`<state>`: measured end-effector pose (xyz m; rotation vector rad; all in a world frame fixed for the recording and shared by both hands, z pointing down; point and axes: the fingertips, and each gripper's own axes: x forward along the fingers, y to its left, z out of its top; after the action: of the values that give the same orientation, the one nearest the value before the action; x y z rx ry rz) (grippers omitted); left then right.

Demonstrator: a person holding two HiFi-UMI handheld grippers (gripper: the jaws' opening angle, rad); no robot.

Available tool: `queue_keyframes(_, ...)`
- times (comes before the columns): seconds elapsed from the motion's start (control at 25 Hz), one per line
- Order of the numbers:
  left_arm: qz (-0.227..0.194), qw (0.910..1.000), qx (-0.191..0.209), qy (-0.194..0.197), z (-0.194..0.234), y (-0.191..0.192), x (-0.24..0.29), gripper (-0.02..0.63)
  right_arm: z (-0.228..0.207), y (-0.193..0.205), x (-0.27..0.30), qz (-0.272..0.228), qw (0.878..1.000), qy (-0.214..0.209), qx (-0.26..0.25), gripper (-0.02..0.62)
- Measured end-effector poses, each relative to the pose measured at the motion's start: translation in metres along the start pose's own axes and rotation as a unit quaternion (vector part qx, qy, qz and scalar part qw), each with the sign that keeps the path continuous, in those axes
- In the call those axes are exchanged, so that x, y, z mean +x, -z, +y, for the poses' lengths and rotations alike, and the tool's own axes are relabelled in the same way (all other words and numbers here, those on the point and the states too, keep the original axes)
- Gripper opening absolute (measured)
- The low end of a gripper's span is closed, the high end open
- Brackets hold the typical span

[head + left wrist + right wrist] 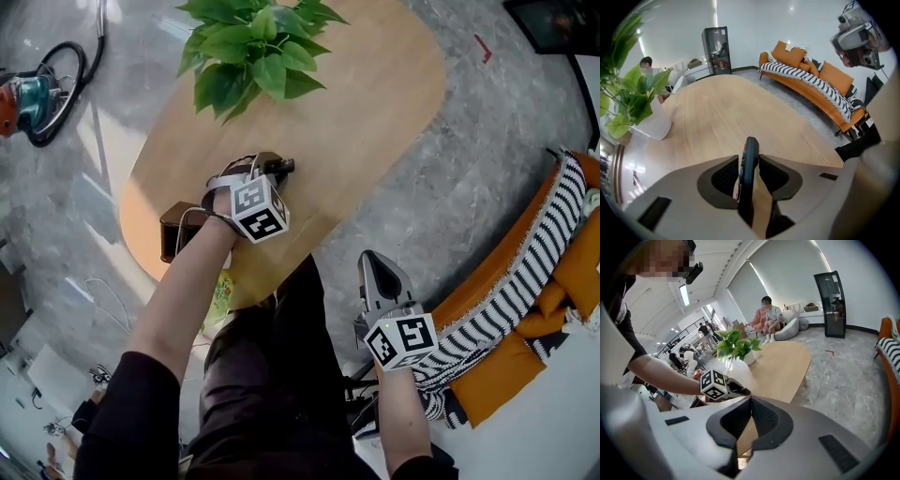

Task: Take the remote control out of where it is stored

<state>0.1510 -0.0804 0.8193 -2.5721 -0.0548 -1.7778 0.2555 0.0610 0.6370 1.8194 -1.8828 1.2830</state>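
Oval wooden tabletop (356,103) on a grey stone floor (469,169) in an open lounge. Near field: the right tool (375,262), at 5 o'clock off the tabletop's edge, is angled down toward 12 o'clock, with its jaws closed on nothing. Centre: the left tool (281,167), on an outstretched forearm over the tabletop's near end, points steeply down. It grips the remote control (750,159) edgewise between its pads, the remote's tip standing beyond the jaws. A dark box (173,230) sits at this tool's 9 o'clock, at the tabletop's edge. Far field: potted plant (258,47) at 12 o'clock, and an orange sofa (562,272) with a striped throw (525,281) at 3 o'clock.
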Motion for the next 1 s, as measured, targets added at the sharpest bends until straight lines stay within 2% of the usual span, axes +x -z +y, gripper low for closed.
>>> queue_keyframes(0.08, -0.007, 0.9999, -0.007, 0.000, -0.001, -0.003, -0.007, 0.136, 0.003, -0.002, 0.004, -0.001, 1.000, -0.001, -0.002, 0.008)
queue_keyframes(0.24, -0.035, 0.9990, -0.026, 0.003, -0.007, -0.014, -0.027, 0.147, 0.012, -0.007, 0.007, -0.004, 1.000, -0.004, -0.006, 0.008)
queue_keyframes(0.36, -0.058, 0.9981, -0.020, 0.001, -0.012, -0.023, -0.047, 0.147, 0.022, -0.011, 0.005, -0.006, 1.000, -0.007, -0.014, 0.008)
queue_keyframes(0.56, -0.084, 0.9960, -0.013, -0.028, -0.008, -0.032, -0.084, 0.147, 0.041, -0.027, -0.006, -0.027, 0.999, -0.012, -0.038, 0.008)
queue_keyframes(0.68, -0.110, 0.9923, -0.048, -0.033, -0.010, -0.038, -0.115, 0.146, 0.056, -0.036, -0.019, -0.041, 0.998, -0.015, -0.049, 0.008)
queue_keyframes(0.76, -0.152, 0.9821, -0.107, -0.034, -0.013, -0.046, -0.145, 0.130, 0.067, -0.041, -0.028, -0.052, 0.997, -0.018, -0.051, 0.008)
queue_keyframes(0.84, -0.206, 0.9634, -0.164, -0.048, -0.016, -0.053, -0.184, 0.074, 0.079, -0.042, -0.037, -0.061, 0.997, -0.021, -0.046, 0.008)
queue_keyframes(0.92, -0.246, 0.9479, -0.189, -0.072, -0.021, -0.052, -0.227, 0.044, 0.094, -0.041, -0.047, -0.065, 0.997, -0.028, -0.041, 0.008)
queue_keyframes(1.0, -0.270, 0.9384, -0.191, -0.099, -0.025, -0.046, -0.270, 0.022, 0.113, -0.045, -0.058, -0.070, 0.996, -0.037, -0.045, 0.008)
